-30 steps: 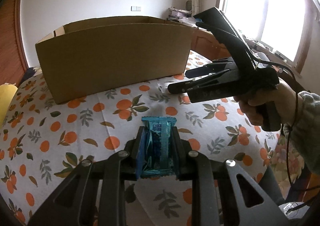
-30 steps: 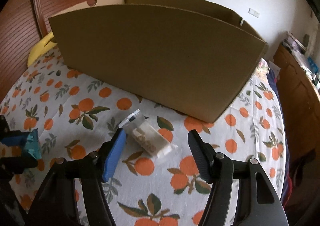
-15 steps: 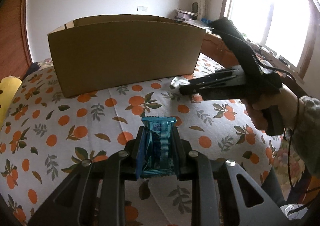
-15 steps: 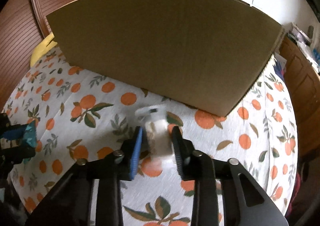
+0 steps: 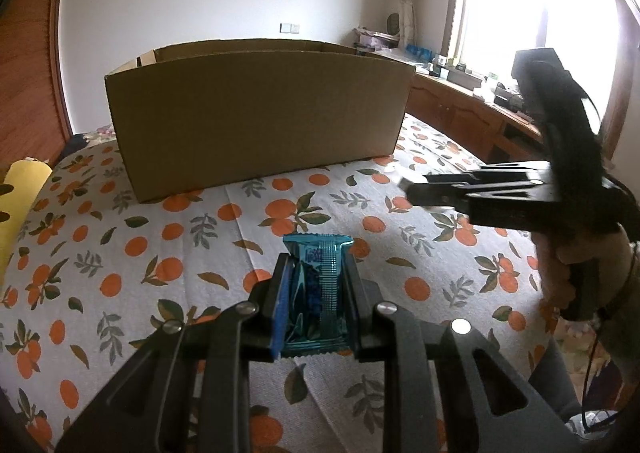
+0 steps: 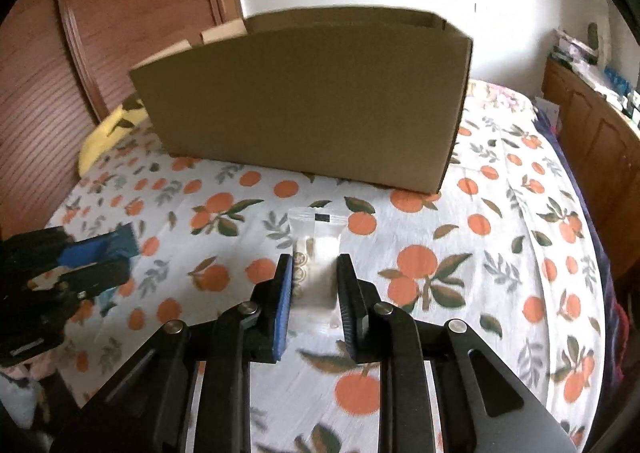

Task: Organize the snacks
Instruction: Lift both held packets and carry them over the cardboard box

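Left gripper: its two fingers squeeze a blue snack packet, held up over the cloth.
Right gripper: its fingers pinch a white snack packet, also lifted off the cloth (this view is a bit blurry).
How to do it well: I think the step is to carry both packets to the box. Lift each one higher than the near wall first, then go over it, and only let go once the packet is inside.
Orange-print cloth: it covers the flat top under both grippers. No loose snacks show on it.
Cardboard box: it stands farther back, well apart from both packets, open at the top. Its tall front wall is what stands in the way. I cannot see what is inside.
Yellow thing: off to the left side, near the box, not in the path.
Wooden cabinet: far back by the window, out of the way.
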The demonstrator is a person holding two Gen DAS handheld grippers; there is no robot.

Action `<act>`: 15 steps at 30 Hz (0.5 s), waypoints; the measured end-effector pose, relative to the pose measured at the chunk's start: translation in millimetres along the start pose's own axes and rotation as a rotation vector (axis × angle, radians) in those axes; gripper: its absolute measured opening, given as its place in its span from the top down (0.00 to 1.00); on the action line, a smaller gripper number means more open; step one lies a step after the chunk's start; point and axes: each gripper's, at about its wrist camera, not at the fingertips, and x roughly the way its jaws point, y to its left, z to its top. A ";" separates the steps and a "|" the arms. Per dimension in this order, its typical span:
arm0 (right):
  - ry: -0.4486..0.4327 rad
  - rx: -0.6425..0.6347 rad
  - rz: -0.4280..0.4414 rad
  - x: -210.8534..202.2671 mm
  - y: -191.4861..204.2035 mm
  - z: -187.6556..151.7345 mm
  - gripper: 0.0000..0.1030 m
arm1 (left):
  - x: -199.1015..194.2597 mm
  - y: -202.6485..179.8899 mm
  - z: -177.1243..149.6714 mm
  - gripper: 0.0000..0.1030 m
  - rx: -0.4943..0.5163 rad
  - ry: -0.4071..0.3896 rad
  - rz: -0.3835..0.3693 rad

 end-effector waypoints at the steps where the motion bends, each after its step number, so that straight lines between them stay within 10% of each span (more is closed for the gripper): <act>1: -0.009 0.000 -0.003 -1.1 4.0 -1.3 0.81 | -0.3 -0.7 -0.3 0.79 0.001 -0.002 0.003; 15: -0.108 0.046 -0.064 -24.0 10.6 -36.3 0.81 | -1.4 -1.1 -1.6 0.79 0.002 -0.020 0.033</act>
